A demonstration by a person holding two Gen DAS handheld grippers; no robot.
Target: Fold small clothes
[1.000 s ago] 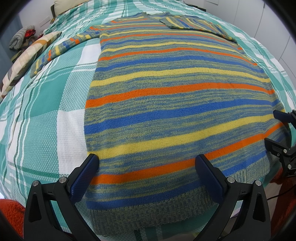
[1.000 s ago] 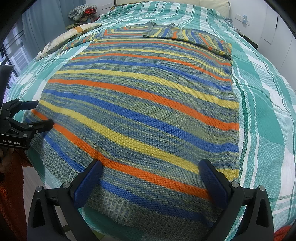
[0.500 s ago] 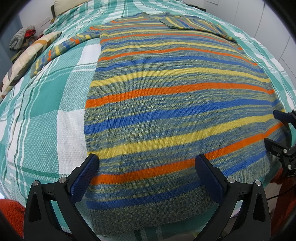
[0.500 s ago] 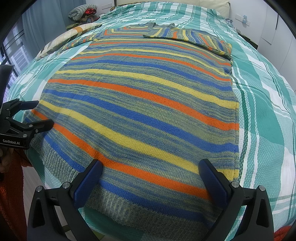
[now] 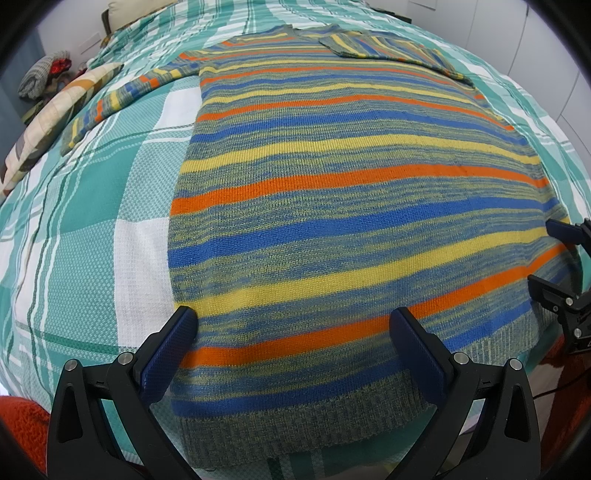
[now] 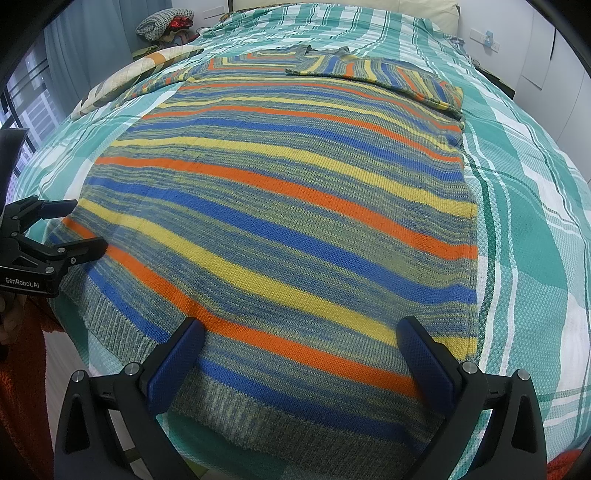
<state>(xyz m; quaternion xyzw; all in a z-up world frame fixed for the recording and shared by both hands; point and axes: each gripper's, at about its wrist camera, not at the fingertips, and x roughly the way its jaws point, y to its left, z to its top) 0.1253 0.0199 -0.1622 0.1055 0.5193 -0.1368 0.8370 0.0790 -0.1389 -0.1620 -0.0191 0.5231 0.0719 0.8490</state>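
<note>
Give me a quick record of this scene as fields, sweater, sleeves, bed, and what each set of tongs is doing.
garment: striped sweater, spread flat, ribbed hem nearest the cameras
sleeves: one folded across the chest; the other stretched out sideways
surface: bed with teal and white plaid cover
left tongs: open, over the hem, holding nothing
right tongs: open, over the hem, holding nothing
beside the sweater: patterned pillow
further off: heap of clothes near the head of the bed
</note>
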